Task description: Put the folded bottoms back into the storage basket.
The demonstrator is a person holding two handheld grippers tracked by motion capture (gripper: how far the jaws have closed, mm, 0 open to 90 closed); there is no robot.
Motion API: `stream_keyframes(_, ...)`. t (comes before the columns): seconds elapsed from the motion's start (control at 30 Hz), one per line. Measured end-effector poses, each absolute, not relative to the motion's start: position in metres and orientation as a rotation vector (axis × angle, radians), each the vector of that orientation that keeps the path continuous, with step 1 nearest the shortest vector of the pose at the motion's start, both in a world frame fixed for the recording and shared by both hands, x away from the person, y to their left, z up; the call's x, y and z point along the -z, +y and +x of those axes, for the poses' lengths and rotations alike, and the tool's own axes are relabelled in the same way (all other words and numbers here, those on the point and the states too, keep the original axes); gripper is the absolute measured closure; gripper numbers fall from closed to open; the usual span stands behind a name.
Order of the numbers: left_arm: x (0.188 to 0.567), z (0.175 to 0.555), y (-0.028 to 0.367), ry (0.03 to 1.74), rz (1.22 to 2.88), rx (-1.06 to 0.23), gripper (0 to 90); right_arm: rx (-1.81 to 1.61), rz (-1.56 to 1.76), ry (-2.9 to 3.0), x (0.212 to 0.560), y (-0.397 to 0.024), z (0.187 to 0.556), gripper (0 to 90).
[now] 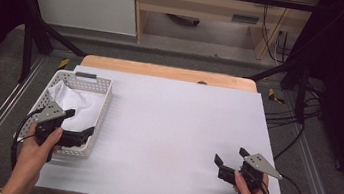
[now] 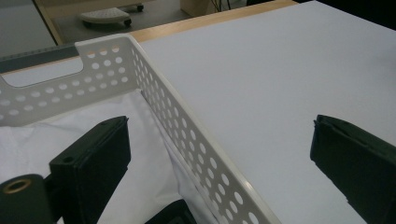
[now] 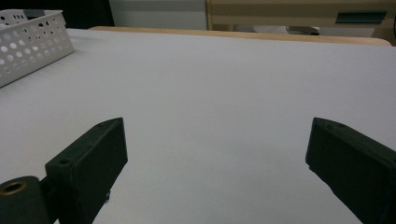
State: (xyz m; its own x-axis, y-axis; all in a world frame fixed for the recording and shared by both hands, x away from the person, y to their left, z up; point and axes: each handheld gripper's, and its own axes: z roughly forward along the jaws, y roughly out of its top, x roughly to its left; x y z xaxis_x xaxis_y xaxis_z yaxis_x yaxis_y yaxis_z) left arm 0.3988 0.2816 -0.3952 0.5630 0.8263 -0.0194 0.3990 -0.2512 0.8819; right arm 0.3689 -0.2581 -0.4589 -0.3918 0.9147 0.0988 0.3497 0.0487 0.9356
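The left gripper [image 1: 77, 124] hung over the near right corner of the white perforated basket [image 1: 104, 99], its 2 jaws spread wide and pinching nothing. In the left gripper view the jaws straddled the basket's right wall [image 2: 196, 140]: 1 jaw stood inside, above the white cloth [image 2: 140, 186], and the other stood outside, over the table sheet [image 2: 261, 84]. Whether the inner jaw touched the cloth could not be told. The cloth [image 1: 76, 100] lay crumpled in the basket, bunched up toward the far left corner and covering most of the floor.

The right gripper [image 1: 231, 158] was held well apart from the basket, near the front right of the table, with its jaws likewise spread wide and nothing between them. In the right gripper view both jaws rose over bare sheet [image 3: 219, 107], and the basket [image 3: 32, 42] showed far off at the upper left.

Each gripper was gripped by 1 hand coming in from the near edge (the grey 3-cornered plate on top of each showed plainly from above), and a dark cable trailed from each.

The surface was a white sheet [image 1: 181, 128] laid over a wooden tabletop [image 1: 163, 71], whose far edge stuck out beyond it. Around the table stood a black metal frame [image 1: 29, 33]. Beyond it were grey floor [image 1: 190, 59], light wooden furniture [image 1: 197, 4] and black cables [image 1: 288, 117] at the right.
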Motion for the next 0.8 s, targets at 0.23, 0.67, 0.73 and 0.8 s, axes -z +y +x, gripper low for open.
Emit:
stream_keyframes(0.23, 0.396, 0.399, 0.28, 0.992, 1.86, -0.575, 4.8, -1.334, 1.242, 1.834, 0.46, -0.246, 0.373, 6.4)
stream_keyframes(0.67, 0.396, 0.398, 0.28, 0.981, 1.853, -0.586, 4.7, -1.359, 1.183, 1.893, 0.459, -0.219, 0.385, 6.6)
stream_keyframes(0.73, 0.397, 0.399, 0.28, 0.981, 1.849, -0.589, 4.8, -1.354, 1.162, 1.903, 0.459, -0.216, 0.383, 6.5)
stream_keyframes(0.8, 0.397, 0.399, 0.28, 0.985, 1.844, -0.59, 4.8, -1.353, 1.158, 1.9, 0.46, -0.217, 0.381, 6.5)
